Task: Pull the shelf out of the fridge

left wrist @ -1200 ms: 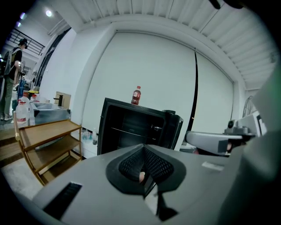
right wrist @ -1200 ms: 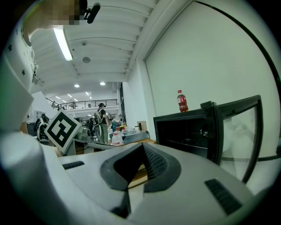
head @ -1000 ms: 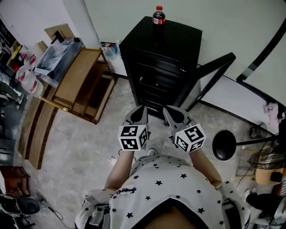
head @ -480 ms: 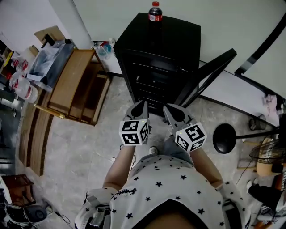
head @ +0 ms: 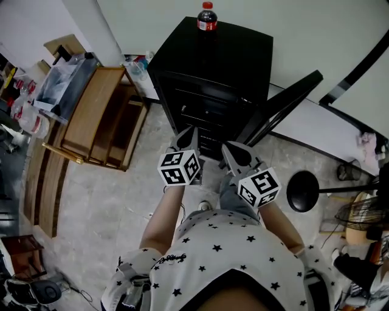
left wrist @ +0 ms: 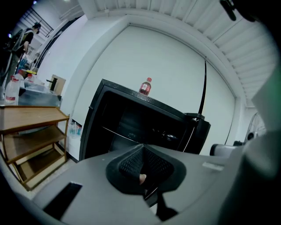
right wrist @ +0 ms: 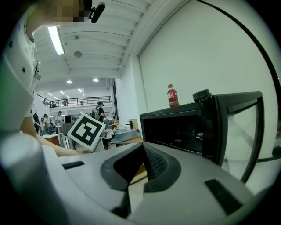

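A black mini fridge (head: 213,61) stands against the wall with its door (head: 282,103) swung open to the right. Thin wire shelves (head: 203,115) cross its dark inside; one shelf (left wrist: 117,133) shows as a pale line in the left gripper view. A cola bottle (head: 206,16) stands on top. My left gripper (head: 192,132) is shut and empty, its tip just short of the fridge's open front. My right gripper (head: 227,150) is shut and empty beside it, a little farther back. In the right gripper view the fridge (right wrist: 180,127) lies ahead to the right.
A wooden rack (head: 103,115) stands left of the fridge, with bottles and bags beyond it. A white board (head: 316,130) lies on the floor behind the door. A round black base (head: 302,191) sits at the right. People move about far off in the hall.
My left gripper has moved forward, closer to the fridge's open front. The right gripper has hardly shifted. Both stay shut.
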Available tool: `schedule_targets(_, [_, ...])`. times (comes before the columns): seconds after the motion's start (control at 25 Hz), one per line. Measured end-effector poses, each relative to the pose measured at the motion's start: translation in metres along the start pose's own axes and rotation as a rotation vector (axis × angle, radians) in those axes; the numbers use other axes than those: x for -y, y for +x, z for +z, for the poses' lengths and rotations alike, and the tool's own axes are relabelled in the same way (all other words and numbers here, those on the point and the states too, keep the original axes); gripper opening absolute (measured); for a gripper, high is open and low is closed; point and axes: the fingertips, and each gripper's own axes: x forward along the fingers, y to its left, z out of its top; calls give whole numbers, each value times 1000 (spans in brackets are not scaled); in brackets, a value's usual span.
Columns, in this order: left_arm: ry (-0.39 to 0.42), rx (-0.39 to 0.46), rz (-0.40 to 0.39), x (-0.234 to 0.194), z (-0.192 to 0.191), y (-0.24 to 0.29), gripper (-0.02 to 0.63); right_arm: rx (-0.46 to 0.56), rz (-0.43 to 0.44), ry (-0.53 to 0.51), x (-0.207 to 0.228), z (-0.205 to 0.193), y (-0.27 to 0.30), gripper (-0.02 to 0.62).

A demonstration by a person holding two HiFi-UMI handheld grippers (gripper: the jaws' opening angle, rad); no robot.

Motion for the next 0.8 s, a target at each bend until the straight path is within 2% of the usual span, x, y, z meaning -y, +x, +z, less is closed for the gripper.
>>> schedule_targets(0.2, [-117,31,-20,-3,2,34,11,2,14,-5,17,3,5,-6])
schedule_targets(0.36, [-263,66,-56,-7,-1,59,11,-2,21,-2,27,2,8,-6])
schedule_targets(0.56, [-407,117,-91,-12,2,91,11,-13,31,2,39,0,14,-6])
schedule_targets(0.8, [-481,133,-85,-23,1,118,12,-10,35,7,47,2,20,-6])
